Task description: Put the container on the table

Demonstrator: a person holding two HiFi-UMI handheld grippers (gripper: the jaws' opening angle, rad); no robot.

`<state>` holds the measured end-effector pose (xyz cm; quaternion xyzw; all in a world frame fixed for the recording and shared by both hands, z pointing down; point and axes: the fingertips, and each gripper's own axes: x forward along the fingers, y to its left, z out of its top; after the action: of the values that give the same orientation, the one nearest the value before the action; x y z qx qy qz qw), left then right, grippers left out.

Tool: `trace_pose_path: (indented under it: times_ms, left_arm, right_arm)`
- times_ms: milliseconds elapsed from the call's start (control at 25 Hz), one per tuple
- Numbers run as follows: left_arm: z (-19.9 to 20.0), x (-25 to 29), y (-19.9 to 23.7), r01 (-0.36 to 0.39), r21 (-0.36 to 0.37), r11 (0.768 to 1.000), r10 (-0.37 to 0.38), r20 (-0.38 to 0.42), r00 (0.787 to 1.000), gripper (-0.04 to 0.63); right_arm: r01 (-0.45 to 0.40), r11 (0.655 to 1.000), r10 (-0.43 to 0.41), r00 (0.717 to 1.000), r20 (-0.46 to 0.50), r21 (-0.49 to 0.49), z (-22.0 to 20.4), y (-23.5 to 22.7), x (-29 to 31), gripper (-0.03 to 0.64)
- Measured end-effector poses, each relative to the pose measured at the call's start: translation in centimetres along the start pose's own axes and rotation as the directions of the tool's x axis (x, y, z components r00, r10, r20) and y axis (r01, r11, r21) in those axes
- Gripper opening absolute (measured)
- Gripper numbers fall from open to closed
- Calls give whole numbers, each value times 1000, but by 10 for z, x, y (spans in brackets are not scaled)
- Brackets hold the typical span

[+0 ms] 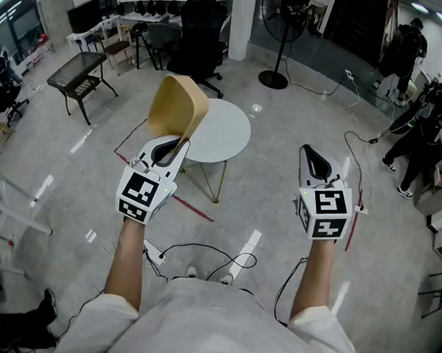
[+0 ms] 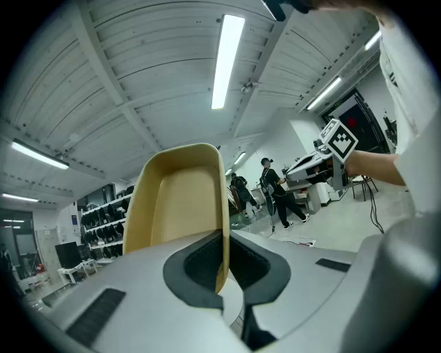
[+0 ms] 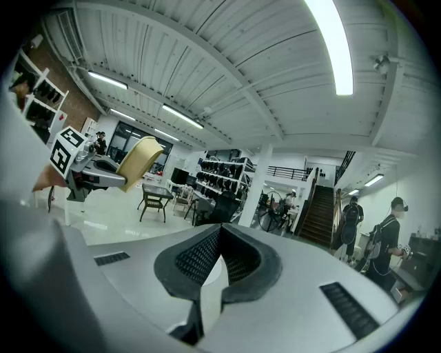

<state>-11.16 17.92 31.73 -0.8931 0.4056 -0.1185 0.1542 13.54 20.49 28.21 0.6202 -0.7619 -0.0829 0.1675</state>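
A tan, shallow container point(image 1: 177, 106) stands on edge in the air, its rim pinched in my left gripper point(image 1: 170, 148), which is shut on it. In the left gripper view the container point(image 2: 180, 207) rises from between the jaws, its hollow side facing left. It hangs over the near left edge of a small round pale table point(image 1: 222, 131). My right gripper point(image 1: 314, 164) is held to the right, apart from the table, shut with nothing in it. In the right gripper view my right gripper point(image 3: 219, 256) points up toward the ceiling and the container point(image 3: 140, 158) shows at the left.
A black office chair point(image 1: 200, 36) stands behind the table, a floor fan point(image 1: 280, 34) to its right, and a dark bench point(image 1: 79, 77) at the left. Cables point(image 1: 201, 257) trail over the grey floor. People point(image 1: 426, 125) stand at the right edge.
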Motion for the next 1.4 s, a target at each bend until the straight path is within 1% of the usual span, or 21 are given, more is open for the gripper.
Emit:
trace_pose_path:
  times_ms: [120,240,360,520,720,880,960,1040,1240,1400]
  left_arm:
    - [-4,1,4,0,2,1000,0,-6,1000,21]
    - [-9,3,2,5,4,1000,-5,-11,1000,21]
    - [-7,8,2,-2,9,1000,2,-9,1000,21]
    - [-9,19,5,-7,17,1000,7,-22,1000,21]
    - [-25,48,22,-22,11,1000,22,-37,999,20]
    - [-40,91,40,-29,1,1000,29,-51,998,21]
    - [-51,117,56,-24,-4,1000,24,-57,998,21]
    - [-61,147,81,-21,-8,1000,21,-54,998,20]
    - [-88,234,163,-8,-19,1000,8,-45,999,21]
    - [-94,294,221,25,-18,1000,-26,-37,999,21]
  right_arm:
    - [-6,1000,6,1000,-5,-12,-4,7,3,12]
    - [-13,1000,13,1000,6,4,-7,8,5,12]
    - [-22,999,21,999,32,27,-6,2,9,14]
    - [-31,999,30,999,34,32,-8,-8,23,14]
    - [-47,998,45,999,27,47,-21,-18,62,14]
    - [-54,997,54,998,12,58,-35,-35,108,14]
    - [-55,997,55,998,5,56,-38,-42,139,14]
    - [-52,997,51,999,4,50,-34,-49,178,14]
    - [-27,998,27,1000,2,54,-21,-67,288,14]
    - [-8,997,9,1000,-9,72,-7,-80,364,14]
